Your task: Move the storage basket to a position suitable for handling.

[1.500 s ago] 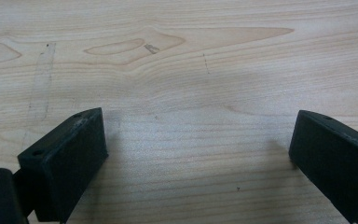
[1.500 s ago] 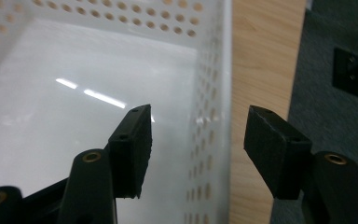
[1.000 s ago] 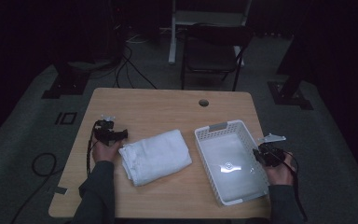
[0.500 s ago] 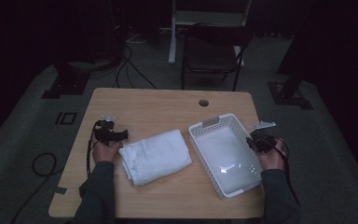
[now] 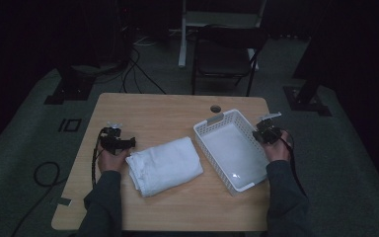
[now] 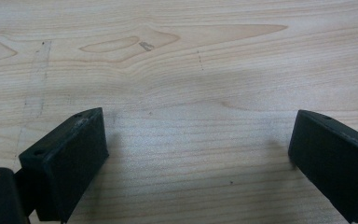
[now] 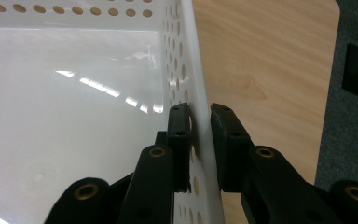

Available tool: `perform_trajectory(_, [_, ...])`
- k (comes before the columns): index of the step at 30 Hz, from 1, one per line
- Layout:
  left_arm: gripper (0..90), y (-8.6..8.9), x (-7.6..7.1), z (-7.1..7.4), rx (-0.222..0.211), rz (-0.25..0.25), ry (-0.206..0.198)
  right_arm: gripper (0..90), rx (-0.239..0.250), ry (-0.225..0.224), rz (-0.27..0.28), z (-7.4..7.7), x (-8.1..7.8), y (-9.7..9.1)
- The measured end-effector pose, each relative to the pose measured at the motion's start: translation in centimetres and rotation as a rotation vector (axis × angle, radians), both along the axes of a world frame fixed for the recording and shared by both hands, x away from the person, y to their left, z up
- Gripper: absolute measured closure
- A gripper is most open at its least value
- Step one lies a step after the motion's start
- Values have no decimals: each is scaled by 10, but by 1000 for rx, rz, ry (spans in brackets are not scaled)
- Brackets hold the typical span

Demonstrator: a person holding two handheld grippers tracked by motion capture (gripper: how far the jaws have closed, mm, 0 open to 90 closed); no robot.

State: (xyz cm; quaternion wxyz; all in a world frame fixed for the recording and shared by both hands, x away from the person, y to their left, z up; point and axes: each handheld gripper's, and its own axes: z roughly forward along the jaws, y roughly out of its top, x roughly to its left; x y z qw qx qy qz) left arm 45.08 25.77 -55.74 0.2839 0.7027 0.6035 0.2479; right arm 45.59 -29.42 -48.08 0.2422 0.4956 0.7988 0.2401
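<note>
On the wooden table [image 5: 168,111], a white perforated basket [image 5: 212,143] sits empty, glossy inside.

The basket [image 5: 237,148] is white with rows of little round holes. The towel [image 5: 164,165] is white. The surface [image 5: 168,111] is light brown wood with wavy lines. The tongs [image 7: 200,140] are black.

The white perforated basket [image 5: 234,150] sits empty and upright at the counter's [image 5: 158,111] right edge, angled diagonally. Its right wall is clamped in the right gripper [image 7: 200,140].
</note>
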Motion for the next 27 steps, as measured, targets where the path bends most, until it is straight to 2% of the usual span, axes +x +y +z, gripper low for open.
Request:
perform_trajectory(6, [39, 0, 0, 0, 1, -1, 1, 774, 5, -19, -10, 0, 12, 3])
perform_trajectory(10, [39, 0, 0, 0, 0, -1, 1, 606, 9, -54, -14, 7, 0, 7])
perform_trajectory(14, [39, 0, -1, 0, 2, -4, 3, 554, 13, -77, -25, 17, -20, 6])
perform_trajectory(17, [39, 0, -1, 0, 3, -5, 3, 529, -12, -64, -37, 18, -35, 2])
perform_trajectory(21, [39, 0, -1, 0, 3, -5, 3, 522, -51, -44, -54, 12, -51, -6])
perform_trajectory(24, [39, 0, -1, 0, 2, -5, 2, 534, -66, -24, -60, 6, -57, -12])
perform_trajectory(27, [39, 0, -1, 0, 2, -4, 2, 571, -50, -2, -58, 1, -56, -16])
